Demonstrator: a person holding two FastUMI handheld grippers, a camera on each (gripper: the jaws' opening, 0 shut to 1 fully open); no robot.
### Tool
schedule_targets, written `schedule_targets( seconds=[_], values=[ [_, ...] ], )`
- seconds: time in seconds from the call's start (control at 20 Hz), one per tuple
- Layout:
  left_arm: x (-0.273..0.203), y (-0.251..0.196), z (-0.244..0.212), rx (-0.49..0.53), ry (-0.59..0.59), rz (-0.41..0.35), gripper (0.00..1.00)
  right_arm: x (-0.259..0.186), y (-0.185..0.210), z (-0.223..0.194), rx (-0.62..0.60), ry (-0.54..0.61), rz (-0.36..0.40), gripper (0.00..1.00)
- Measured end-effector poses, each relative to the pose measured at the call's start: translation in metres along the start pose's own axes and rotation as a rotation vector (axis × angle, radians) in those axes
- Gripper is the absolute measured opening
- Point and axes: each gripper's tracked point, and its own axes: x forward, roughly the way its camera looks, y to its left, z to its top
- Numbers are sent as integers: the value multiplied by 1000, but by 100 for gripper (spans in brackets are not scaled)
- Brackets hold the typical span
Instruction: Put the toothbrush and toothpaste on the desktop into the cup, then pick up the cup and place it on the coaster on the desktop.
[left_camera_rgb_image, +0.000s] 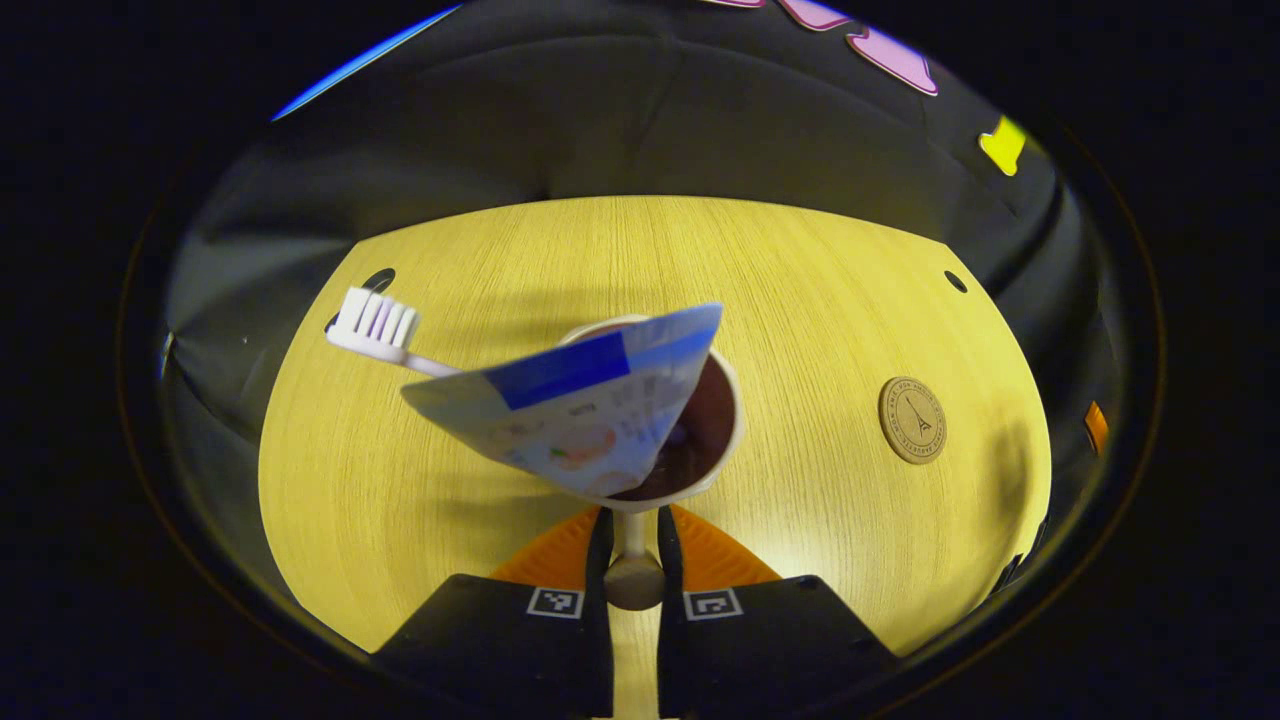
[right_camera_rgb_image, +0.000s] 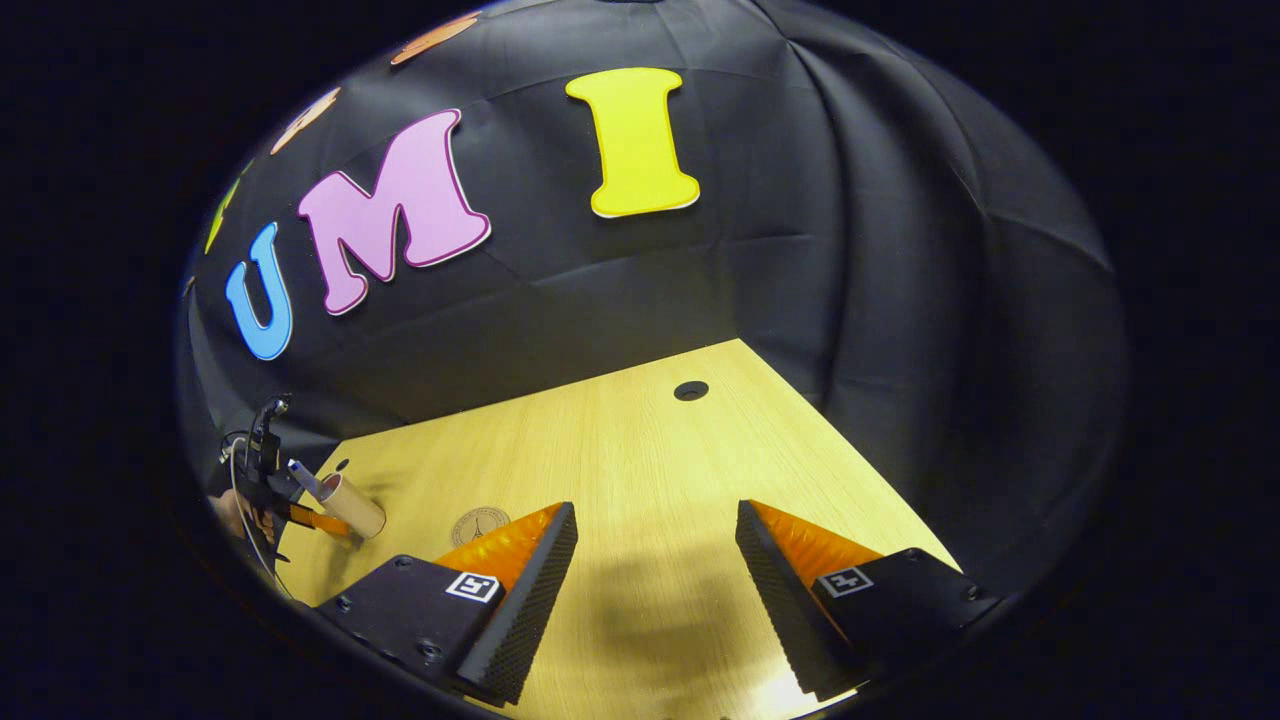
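Fingers of left gripper pinch the cup handle.

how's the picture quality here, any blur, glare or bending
Left gripper view: the toothpaste in the cup is soft and out of focus, the coaster is sharp, and the desk edge bows from fisheye. Right gripper view: a bright glare patch on the desk near the bottom, with the open right hand-held gripper casting a soft shadow.

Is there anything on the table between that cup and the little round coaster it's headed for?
Nothing visible. The left gripper is shut on the cup, which carries the toothbrush and toothpaste. Only bare table lies between it and the coaster.
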Motion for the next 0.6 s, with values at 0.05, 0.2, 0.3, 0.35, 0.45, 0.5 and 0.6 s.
schedule_targets(
  seconds=[0.05, 0.2, 0.3, 0.35, 0.45, 0.5, 0.6],
  values=[
    [-5, -3, -2, 7, -5, -2, 22, -2, 1, 0, -3, 1, 3, 98],
    [-14, -19, 6, 24, -38, -21, 22, -2, 3, 2, -14, -3, 10, 98],
    [-21, -34, 12, 44, -49, -54, 21, -2, 5, 0, -18, 2, 15, 98],
    [-24, -43, 16, 56, -56, -72, 21, -2, 6, -1, -20, 4, 17, 98],
    [-27, -63, 25, 93, -68, -98, 21, -3, 7, -2, -20, 5, 18, 98],
    [-28, -74, 29, 111, -72, -114, 21, -3, 7, -2, -21, 5, 17, 98],
    [-29, -100, 36, 144, -80, -148, 21, -4, 5, -3, -23, 2, 13, 98]
  ],
)
